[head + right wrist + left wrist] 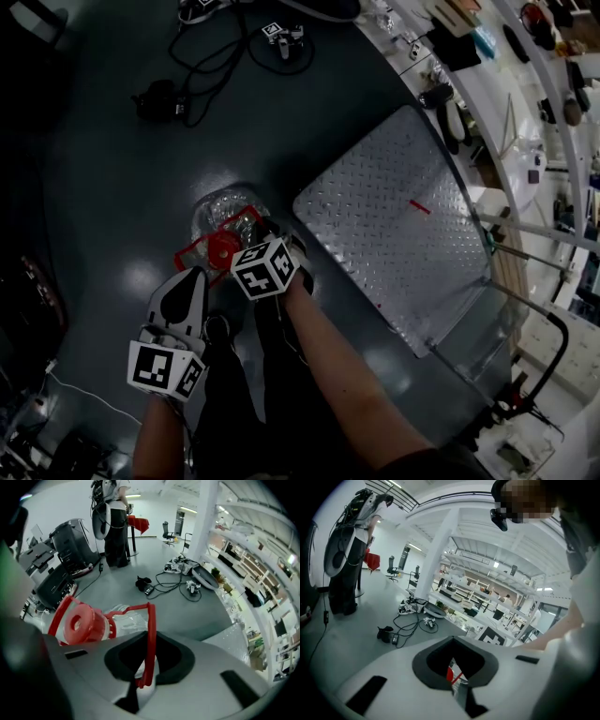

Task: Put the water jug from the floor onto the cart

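Observation:
The clear water jug (217, 214) stands on the dark floor just left of the cart, its red cap (225, 249) facing up. My right gripper (260, 232) points steeply down at the jug's top. In the right gripper view the red carry handle (150, 634) runs straight into the notch of the jaws, which are shut on it beside the cap (77, 623). My left gripper (192, 276) hangs lower left of the jug with its fingers together, holding nothing; a bit of red shows through its notch (451, 674). The cart's diamond-plate deck (394, 216) is bare.
Cables and a black adapter (161, 99) lie on the floor beyond the jug. The cart's push rail (559, 330) rises at its right end. Shelving full of items (525, 103) lines the right side. A person (112, 522) stands far off beside stacked equipment.

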`<state>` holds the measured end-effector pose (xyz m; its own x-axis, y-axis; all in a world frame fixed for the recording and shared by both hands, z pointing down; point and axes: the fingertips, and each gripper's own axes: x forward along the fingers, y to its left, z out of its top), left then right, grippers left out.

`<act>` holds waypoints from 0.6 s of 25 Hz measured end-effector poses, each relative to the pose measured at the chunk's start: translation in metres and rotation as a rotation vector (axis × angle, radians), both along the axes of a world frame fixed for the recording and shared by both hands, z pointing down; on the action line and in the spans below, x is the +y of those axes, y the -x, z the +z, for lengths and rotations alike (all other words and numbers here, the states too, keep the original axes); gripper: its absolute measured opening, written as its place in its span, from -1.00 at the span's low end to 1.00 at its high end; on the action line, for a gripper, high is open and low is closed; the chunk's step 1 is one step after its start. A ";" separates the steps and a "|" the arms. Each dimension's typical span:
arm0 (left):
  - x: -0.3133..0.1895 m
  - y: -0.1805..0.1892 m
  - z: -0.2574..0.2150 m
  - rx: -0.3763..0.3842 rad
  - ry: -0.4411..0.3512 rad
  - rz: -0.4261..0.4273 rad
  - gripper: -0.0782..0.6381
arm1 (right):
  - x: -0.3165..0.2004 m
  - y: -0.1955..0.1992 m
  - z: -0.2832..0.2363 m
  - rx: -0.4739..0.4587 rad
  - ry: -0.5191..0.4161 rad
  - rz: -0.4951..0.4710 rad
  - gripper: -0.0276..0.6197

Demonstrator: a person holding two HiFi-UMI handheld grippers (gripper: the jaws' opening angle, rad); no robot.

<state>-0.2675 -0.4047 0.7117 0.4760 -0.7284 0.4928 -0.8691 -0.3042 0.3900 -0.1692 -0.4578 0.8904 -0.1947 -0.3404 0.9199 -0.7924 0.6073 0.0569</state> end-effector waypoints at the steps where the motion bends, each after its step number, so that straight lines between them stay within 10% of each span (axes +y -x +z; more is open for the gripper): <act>1: 0.000 0.000 0.000 -0.002 0.002 0.003 -0.76 | 0.000 0.001 -0.002 -0.018 0.005 0.007 -0.84; 15: 0.002 0.031 -0.041 -0.044 -0.010 -0.073 -0.76 | 0.041 0.038 -0.068 -0.196 0.024 0.016 -0.82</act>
<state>-0.2983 -0.4031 0.6708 0.3998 -0.7652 0.5045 -0.9053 -0.2434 0.3482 -0.2072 -0.4164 0.8221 -0.3655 -0.3234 0.8728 -0.7965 0.5939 -0.1134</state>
